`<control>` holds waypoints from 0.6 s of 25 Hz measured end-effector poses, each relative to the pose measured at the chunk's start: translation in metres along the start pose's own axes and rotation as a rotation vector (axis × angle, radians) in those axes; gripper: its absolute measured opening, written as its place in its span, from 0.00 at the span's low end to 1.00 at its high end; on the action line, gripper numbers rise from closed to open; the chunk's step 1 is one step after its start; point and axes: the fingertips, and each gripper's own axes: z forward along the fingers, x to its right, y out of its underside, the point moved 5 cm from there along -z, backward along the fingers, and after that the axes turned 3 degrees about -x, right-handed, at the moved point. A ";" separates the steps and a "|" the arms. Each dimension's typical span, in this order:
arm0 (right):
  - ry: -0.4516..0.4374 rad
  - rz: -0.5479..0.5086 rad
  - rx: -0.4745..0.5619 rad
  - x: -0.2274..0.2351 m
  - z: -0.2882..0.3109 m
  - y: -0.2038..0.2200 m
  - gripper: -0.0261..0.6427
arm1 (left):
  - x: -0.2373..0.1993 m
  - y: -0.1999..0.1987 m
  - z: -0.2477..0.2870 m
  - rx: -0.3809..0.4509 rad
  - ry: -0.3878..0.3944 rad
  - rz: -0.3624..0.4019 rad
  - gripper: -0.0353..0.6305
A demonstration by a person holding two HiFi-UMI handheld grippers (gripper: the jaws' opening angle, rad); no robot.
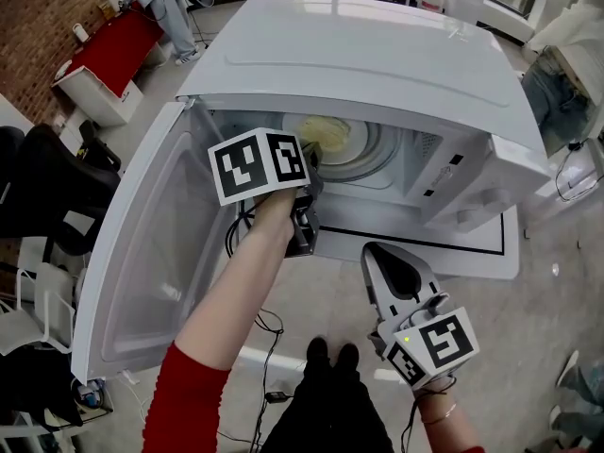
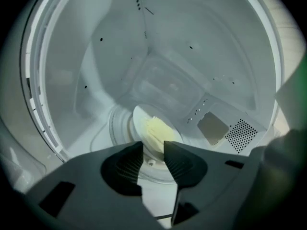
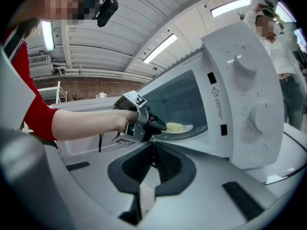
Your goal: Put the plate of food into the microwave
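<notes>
The white microwave [image 1: 377, 55] stands with its door [image 1: 160, 253] swung wide to the left. Inside, a white plate [image 1: 330, 138] with pale yellow food [image 2: 156, 128] rests on the glass turntable [image 2: 120, 128]. My left gripper [image 2: 153, 147] reaches into the opening with its jaws apart; the plate's near rim lies just past the tips and the pads do not press on it. In the right gripper view the left gripper [image 3: 160, 126] sits at the plate's edge [image 3: 180, 127]. My right gripper [image 1: 396, 272] hangs back in front of the microwave, shut on nothing.
The microwave's control panel with two knobs [image 3: 244, 63] is on its right side. A black chair [image 1: 38, 187] and a red table [image 1: 113, 45] stand to the left. Cables [image 1: 269, 328] trail on the floor. A person [image 3: 278, 47] stands behind the microwave.
</notes>
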 end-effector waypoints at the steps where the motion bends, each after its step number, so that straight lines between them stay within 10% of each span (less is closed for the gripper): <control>1: -0.001 0.002 0.000 0.000 0.000 0.000 0.06 | 0.000 0.000 0.000 -0.006 -0.011 0.018 0.25; 15: -0.004 0.004 0.015 0.002 -0.007 -0.005 0.06 | -0.001 -0.005 0.003 -0.047 -0.085 0.071 0.33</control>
